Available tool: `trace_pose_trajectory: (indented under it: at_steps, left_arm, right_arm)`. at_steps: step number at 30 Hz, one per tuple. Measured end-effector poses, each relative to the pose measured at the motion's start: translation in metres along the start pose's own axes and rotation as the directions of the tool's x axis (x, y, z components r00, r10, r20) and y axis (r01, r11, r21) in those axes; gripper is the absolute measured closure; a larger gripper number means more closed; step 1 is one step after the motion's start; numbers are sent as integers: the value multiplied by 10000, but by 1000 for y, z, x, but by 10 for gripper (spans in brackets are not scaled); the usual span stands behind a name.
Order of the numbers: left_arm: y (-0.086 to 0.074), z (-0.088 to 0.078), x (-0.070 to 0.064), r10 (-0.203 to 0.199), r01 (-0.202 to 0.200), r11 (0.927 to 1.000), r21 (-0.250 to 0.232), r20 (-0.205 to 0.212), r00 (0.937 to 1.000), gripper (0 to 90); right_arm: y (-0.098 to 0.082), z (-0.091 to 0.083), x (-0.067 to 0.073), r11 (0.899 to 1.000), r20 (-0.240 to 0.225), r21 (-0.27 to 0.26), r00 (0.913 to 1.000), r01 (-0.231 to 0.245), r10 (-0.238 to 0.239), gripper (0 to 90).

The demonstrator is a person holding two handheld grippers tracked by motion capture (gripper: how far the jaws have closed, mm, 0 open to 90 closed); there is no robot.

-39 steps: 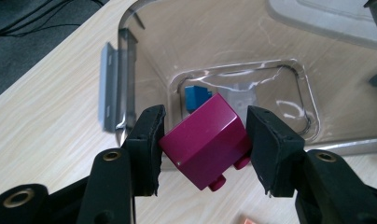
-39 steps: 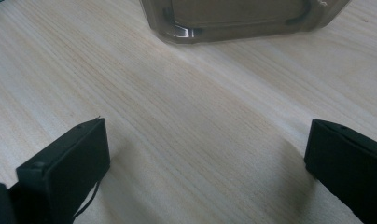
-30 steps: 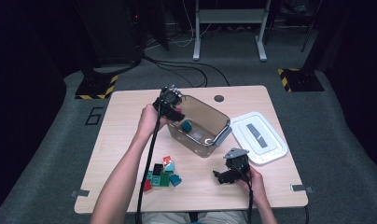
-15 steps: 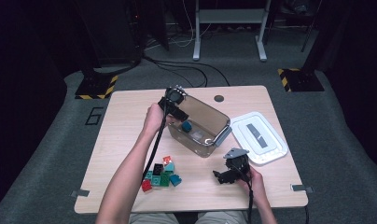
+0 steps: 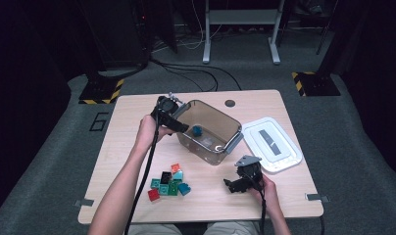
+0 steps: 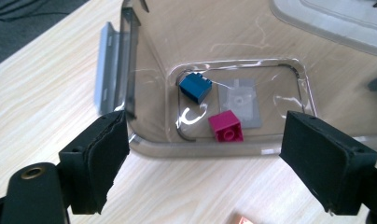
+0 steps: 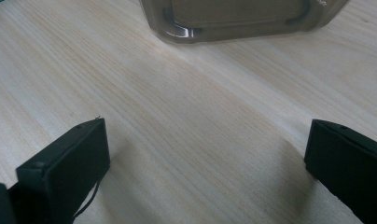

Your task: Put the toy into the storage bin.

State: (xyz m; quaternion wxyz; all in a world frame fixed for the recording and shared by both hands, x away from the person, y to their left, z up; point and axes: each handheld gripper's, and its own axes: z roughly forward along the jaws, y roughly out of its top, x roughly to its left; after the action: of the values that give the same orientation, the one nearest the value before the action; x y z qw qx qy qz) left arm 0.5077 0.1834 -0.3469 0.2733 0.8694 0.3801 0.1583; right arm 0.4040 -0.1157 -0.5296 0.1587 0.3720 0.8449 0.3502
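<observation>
The work in hand looks like moving toy bricks from the table into the clear plastic bin (image 5: 209,128). The left gripper (image 5: 179,126) hangs at the bin's near-left rim, and its jaws have just been opening; in the left gripper view they stand wide apart with nothing between the pads. Below them, on the bin's floor, lie 2 bricks: a blue brick (image 6: 195,87) and a magenta brick (image 6: 226,126), near each other but not touching. The blue brick also shows in the high view (image 5: 197,130).

The remaining loose bricks (image 5: 168,181) sit in a cluster on the wooden table (image 5: 132,161), toward the person from the bin and well apart from it. That cluster lies back along the left forearm, so the left gripper is probably the handier one for the next pick, though it must come away from the bin toward the table's near edge.

The right gripper (image 5: 238,184) rests low over bare table in front of the bin, jaws spread and empty, with the white lid (image 5: 272,143) just beyond it.
</observation>
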Motion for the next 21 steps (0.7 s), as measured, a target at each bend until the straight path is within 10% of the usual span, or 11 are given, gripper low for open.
trace_pose_trajectory:
  at_steps: [21]
  left_arm:
    - [-71, -9, 4, -554, 555, 9984, 79, -9, 9985, 133]
  right_arm:
    - [0, 0, 0, 10000, -12, 2, 10000, -28, 28, 0]
